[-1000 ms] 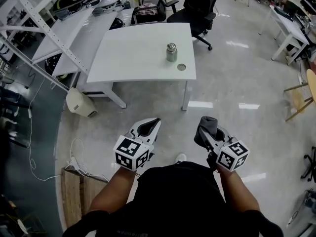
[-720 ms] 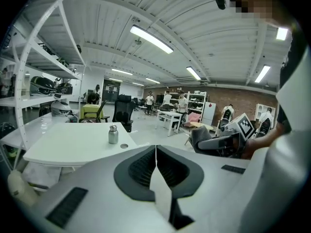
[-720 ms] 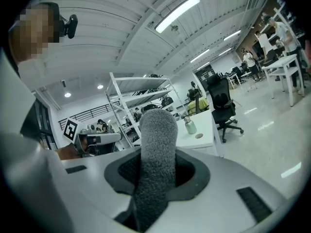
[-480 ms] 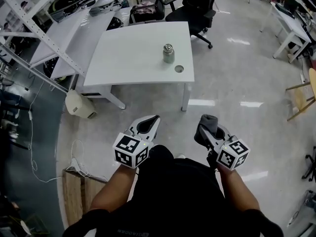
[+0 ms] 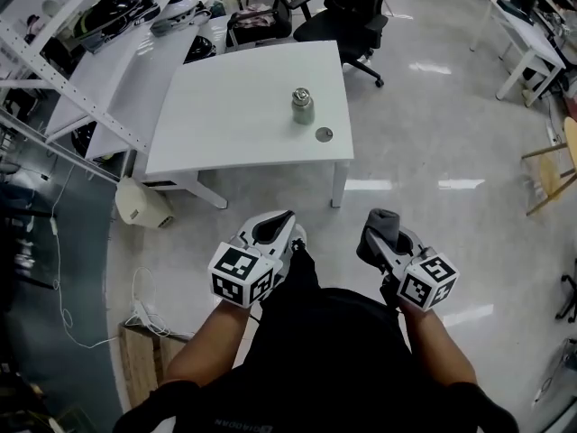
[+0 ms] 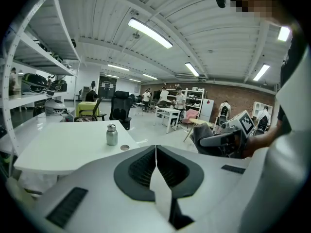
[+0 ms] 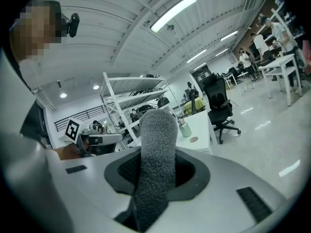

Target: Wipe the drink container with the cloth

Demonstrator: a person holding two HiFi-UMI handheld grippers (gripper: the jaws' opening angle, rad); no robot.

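A small steel drink container (image 5: 302, 106) with a cap stands upright on the white table (image 5: 225, 106), well ahead of both grippers; it also shows in the left gripper view (image 6: 112, 134) and the right gripper view (image 7: 184, 128). My right gripper (image 5: 380, 233) is shut on a grey fleecy cloth (image 7: 155, 164), which sticks up between its jaws (image 5: 382, 225). My left gripper (image 5: 275, 229) is shut with nothing in it, jaws pressed together (image 6: 155, 152). Both are held near the person's waist, over the floor, short of the table.
A small round disc (image 5: 324, 134) lies on the table right of the container. Black office chairs (image 5: 356, 12) stand behind the table. A white shelving frame (image 5: 63, 70) runs along the left. A beige canister (image 5: 142, 206) sits on the floor by the table leg.
The table and container have shifted slightly leftward and nearer in the head view as the person walks forward. Both grippers keep the same pose and grip.
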